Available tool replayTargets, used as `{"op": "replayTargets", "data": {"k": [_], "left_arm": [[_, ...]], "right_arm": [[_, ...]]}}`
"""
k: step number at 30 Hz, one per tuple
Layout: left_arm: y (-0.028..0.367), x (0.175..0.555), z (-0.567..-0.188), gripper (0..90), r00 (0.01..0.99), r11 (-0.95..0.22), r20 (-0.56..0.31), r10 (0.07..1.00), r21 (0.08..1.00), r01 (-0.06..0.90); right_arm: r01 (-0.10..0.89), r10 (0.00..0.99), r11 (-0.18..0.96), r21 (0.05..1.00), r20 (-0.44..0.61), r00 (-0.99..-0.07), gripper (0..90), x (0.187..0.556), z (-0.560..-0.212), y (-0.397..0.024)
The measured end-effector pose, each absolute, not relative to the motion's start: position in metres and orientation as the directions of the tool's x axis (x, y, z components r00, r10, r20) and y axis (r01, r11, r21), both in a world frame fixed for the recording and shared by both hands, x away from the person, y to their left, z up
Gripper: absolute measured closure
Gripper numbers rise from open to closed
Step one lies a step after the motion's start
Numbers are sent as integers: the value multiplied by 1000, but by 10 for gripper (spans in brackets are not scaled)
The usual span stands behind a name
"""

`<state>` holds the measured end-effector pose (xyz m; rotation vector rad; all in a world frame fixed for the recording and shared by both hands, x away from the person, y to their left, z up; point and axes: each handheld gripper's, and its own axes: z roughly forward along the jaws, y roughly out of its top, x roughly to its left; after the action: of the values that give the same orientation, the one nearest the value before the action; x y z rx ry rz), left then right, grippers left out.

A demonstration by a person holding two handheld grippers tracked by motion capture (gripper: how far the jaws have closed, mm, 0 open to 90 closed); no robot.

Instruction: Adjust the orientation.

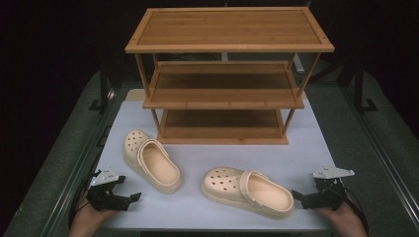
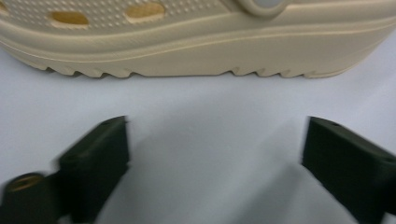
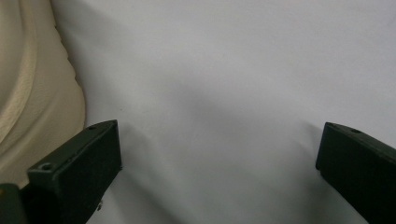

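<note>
Two cream perforated foam clogs on white table (image 1: 306, 148): left clog (image 1: 152, 161) at 7 o'clock of three-tier bamboo rack (image 1: 225, 74), right clog (image 1: 247, 191) at 6 o'clock. Left gripper (image 1: 123, 188), jaws spread, empty, near left clog's 8 o'clock. Right gripper (image 1: 297, 195), jaws spread, empty, just beside right clog's heel at 3 o'clock.

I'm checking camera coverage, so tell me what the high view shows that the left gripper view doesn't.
High view alone: the wooden shelf rack, the right clog, the right gripper and both hands. Left gripper view alone: a close look at the left clog's ridged sole edge, side holes and strap rivet. Both: that left clog, the white table and the open, empty left gripper.
</note>
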<state>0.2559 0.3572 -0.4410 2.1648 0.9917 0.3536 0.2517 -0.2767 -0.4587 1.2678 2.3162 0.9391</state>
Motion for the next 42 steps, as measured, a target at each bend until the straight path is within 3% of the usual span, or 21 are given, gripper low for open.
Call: {"op": "replayTargets", "data": {"k": [2,8,11,12,14,15,17,24,42], "left_arm": [[358,257,-435,176,661,-444,-28,750,719,534],[361,262,-419,350,641,-409,-30,767,747,525],[362,267,-412,465,643,-407,-33,765,749,523],[364,271,-410,540,638,-396,-45,769,749,531],[365,274,-408,558,630,-388,-52,775,747,539],[366,277,-406,633,619,-376,-64,783,743,554],[366,279,-404,658,613,-374,-62,788,743,556],[371,293,-390,895,590,-333,-93,802,750,571],[373,339,-369,900,559,-315,-82,825,755,576]], "right_arm": [[615,838,384,689,20,-545,0,252,-459,-277],[615,838,384,689,19,-545,0,252,-459,-277],[615,838,384,689,20,-545,0,252,-459,-277],[615,838,384,688,20,-545,0,252,-459,-277],[615,838,384,688,20,-545,0,252,-459,-277],[615,838,384,688,20,-545,0,252,-459,-277],[615,838,384,688,20,-545,0,252,-459,-277],[616,838,382,689,22,-544,0,252,-459,-277],[615,839,381,690,22,-544,0,252,-459,-277]]}}
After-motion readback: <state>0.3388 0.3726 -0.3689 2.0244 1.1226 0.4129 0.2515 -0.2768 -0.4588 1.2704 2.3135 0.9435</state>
